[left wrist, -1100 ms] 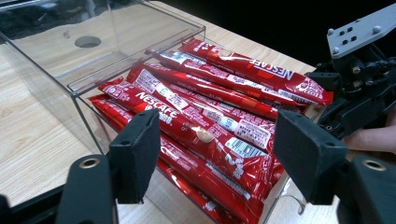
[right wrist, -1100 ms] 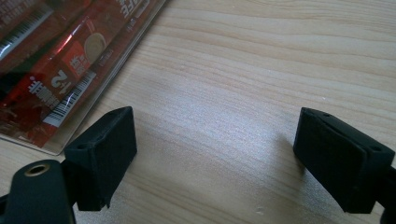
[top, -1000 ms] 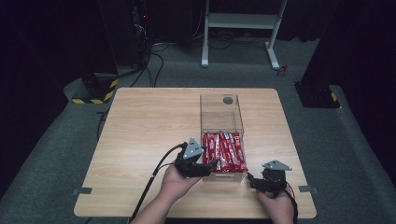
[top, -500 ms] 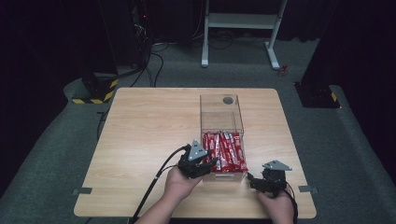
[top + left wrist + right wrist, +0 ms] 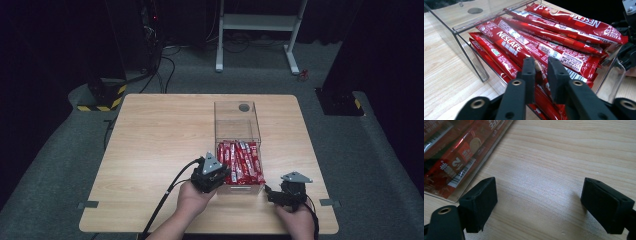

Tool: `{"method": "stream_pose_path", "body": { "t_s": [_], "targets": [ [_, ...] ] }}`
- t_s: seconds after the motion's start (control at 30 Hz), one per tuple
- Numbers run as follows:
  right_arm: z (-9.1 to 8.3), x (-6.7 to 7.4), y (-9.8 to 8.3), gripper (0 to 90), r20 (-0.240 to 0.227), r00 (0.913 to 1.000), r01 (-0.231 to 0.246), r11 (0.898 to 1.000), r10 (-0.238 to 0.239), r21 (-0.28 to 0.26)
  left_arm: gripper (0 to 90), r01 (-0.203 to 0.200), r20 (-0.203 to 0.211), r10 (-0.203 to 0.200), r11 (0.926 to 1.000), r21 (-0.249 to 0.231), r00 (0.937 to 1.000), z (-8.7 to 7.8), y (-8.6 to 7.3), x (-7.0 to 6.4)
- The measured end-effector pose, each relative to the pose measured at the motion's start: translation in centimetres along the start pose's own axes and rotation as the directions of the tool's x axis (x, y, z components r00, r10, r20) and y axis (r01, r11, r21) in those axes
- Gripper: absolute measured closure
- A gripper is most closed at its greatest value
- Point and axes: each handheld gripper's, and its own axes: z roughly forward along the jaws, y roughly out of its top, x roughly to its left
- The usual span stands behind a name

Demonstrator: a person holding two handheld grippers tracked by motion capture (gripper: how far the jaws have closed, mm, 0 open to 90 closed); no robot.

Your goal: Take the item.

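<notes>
One sachet (image 5: 524, 53) is pinched by the just-closing left gripper (image 5: 541, 66) at lower centre; lifting remains; right gripper (image 5: 539, 195) gapes wide, empty.

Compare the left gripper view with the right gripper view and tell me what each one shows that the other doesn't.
Left gripper view: the left gripper, jaws just closing on a red Nescafe stick in the clear box, the stick between them.

Right gripper view: the right gripper, jaws wide apart over bare wooden table.

Both: red sticks behind clear plastic, on wood.
</notes>
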Motion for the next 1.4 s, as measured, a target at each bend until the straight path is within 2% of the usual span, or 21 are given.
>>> {"method": "stream_pose_path", "body": {
  "t_s": [0.33, 0.77, 1.1, 1.4],
  "targets": [
    [0.0, 0.0, 0.0, 13.6, 0.0, 1.0, -0.003, 1.0, 0.003, 0.001, 89.2, 0.014, 0.002, -0.014, 0.9999, -0.008, 0.9999, 0.0, -0.2, 0.0],
    [0.0, 0.0, 0.0, 13.6, -0.002, 1.0, 0.001, 1.0, -0.001, 0.0, 89.7, 0.058, 0.031, -0.057, 0.9977, -0.036, 0.9979, -1.4, -0.4, -0.3],
    [0.0, 0.1, 0.0, 13.6, -0.002, 1.0, -0.003, 1.0, 0.003, 0.002, 89.7, 0.051, 0.037, -0.049, 0.997, -0.057, 0.9981, -2.1, -0.6, -0.4],
    [0.0, 0.1, 0.0, 13.6, -0.003, 1.0, -0.007, 1.0, 0.007, 0.001, 89.7, 0.054, 0.049, -0.05, 0.9954, -0.079, 0.9976, -2.1, -0.8, -0.1]
  ]
}}
